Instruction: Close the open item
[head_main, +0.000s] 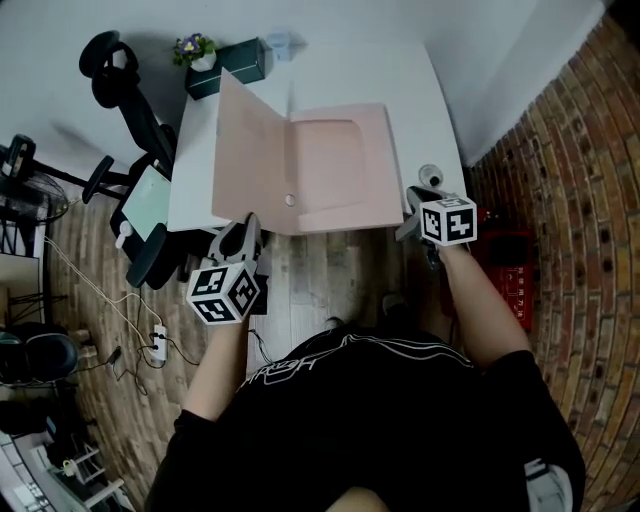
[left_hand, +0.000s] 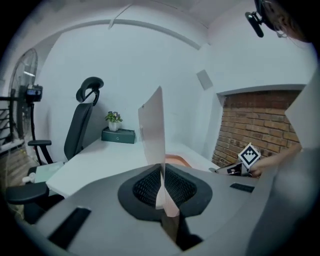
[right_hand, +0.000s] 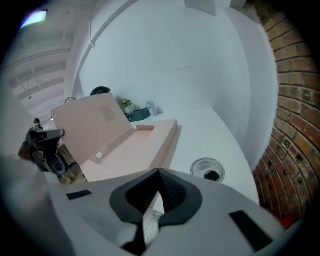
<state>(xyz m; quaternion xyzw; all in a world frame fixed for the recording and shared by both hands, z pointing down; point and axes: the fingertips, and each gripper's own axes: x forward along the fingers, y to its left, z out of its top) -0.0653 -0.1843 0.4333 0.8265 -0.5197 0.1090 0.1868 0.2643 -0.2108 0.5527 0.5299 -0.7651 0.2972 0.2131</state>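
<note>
Left tongs (left_hand: 161, 175) clamping raised lid (head_main: 248, 160) of one pink box (head_main: 340, 175), right tongs (right_hand: 159, 186) closed

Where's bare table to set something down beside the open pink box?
Clearest: the white table strip right of the pink box, beyond the round dish. A narrower strip lies left of the raised lid, before the green box. Far-left corner is crowded with that and the potted plant.

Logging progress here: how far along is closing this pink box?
Done: the left hand-held gripper is shut on the edge of the lid. In hand: the lid stands near upright over the pink base, with the right hand-held gripper shut by its near corner. Left: lower the lid flat onto the base.
</note>
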